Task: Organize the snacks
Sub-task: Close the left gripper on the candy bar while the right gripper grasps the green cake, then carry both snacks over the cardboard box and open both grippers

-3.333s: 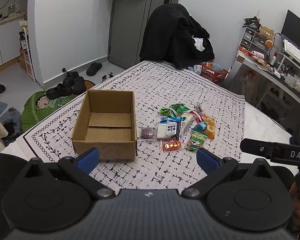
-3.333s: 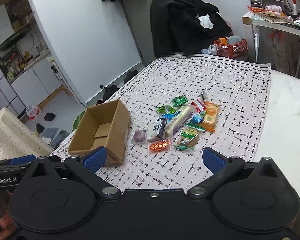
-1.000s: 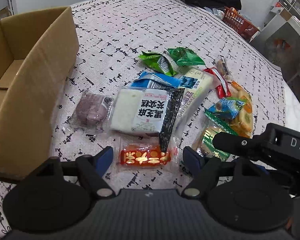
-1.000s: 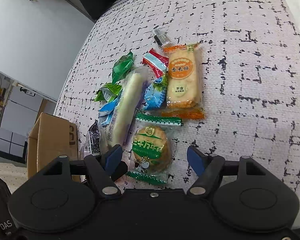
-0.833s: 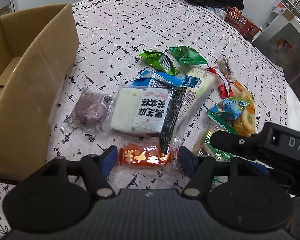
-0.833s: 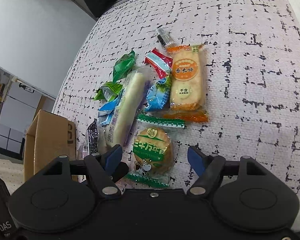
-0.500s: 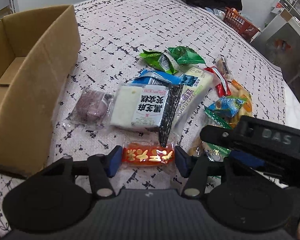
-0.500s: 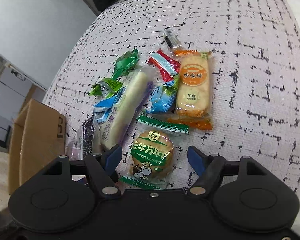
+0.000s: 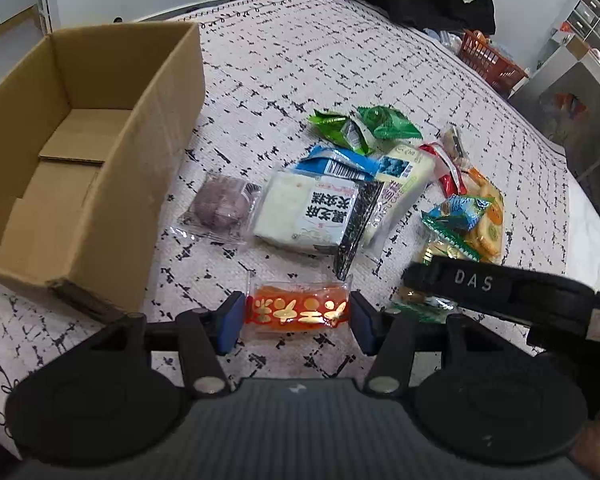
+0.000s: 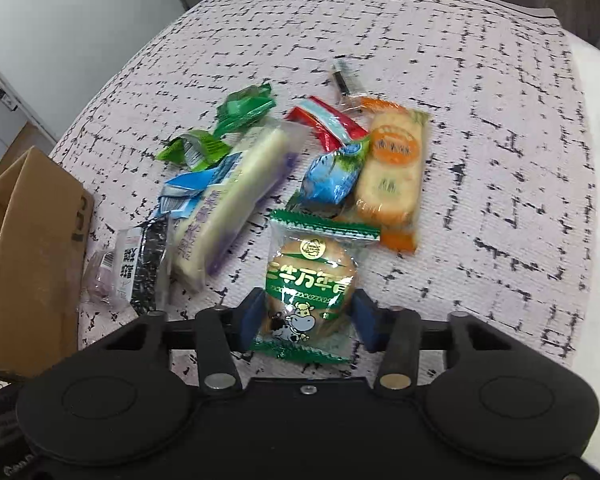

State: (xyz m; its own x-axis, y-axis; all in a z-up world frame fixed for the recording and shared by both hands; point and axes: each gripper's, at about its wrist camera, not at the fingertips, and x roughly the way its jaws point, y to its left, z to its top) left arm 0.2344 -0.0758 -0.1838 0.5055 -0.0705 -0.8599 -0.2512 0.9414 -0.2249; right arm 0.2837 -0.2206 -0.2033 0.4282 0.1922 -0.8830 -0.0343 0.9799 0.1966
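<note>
My left gripper [image 9: 296, 318]: clamped on orange gold-printed plastic sachet [image 9: 297, 311], 6 o'clock.
My right gripper [image 10: 307, 317]: jaws closing on green-labelled round biscuit packet [image 10: 311, 280], cow print.
Writing: "DAS" at 3 o'clock.

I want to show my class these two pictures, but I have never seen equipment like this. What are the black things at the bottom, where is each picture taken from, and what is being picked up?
A person holds a two-fingered tool in each hand; no robot arm is involved. Each picture comes from a camera on one tool, looking along its blue-tipped fingers.

In the left view, the left tongs grip a red-orange candy packet with gold print. In the right view, the right tongs are closing on a round biscuit in a green wrapper, which sits between the pads.

More wrapped snacks lie on a patterned cloth, including a purple bun and an orange cracker pack. The cardboard box beside them holds nothing visible.
</note>
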